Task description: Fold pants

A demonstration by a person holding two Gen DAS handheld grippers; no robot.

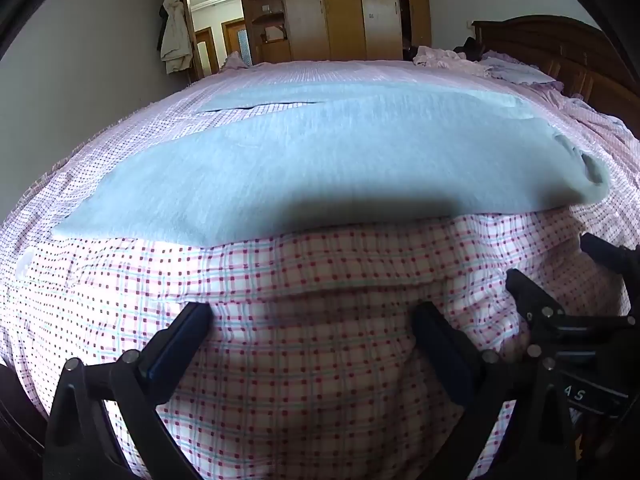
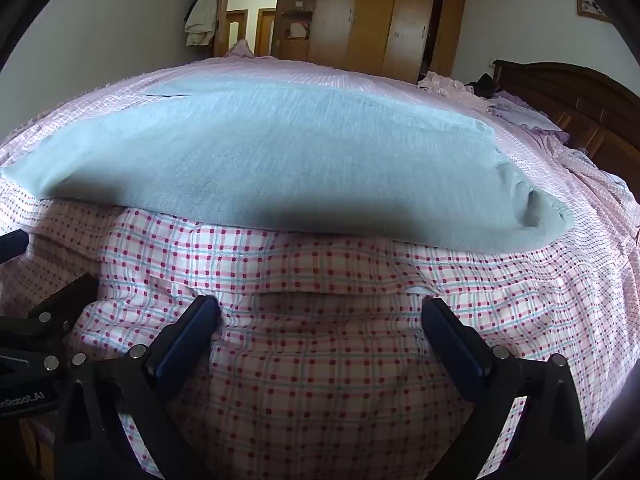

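Light grey-blue pants lie flat on the bed, spread left to right, waistband at the right; they also show in the right wrist view. The two legs lie side by side, with a narrow gap between them at the far left. My left gripper is open and empty, hovering over the checked bedspread just in front of the pants' near edge. My right gripper is open and empty too, beside it on the right, and it shows at the right edge of the left wrist view.
The bed is covered with a pink checked bedspread. Crumpled lilac bedding and pillows lie at the far right by the dark wooden headboard. A wooden wardrobe, a doorway and a hanging coat stand behind.
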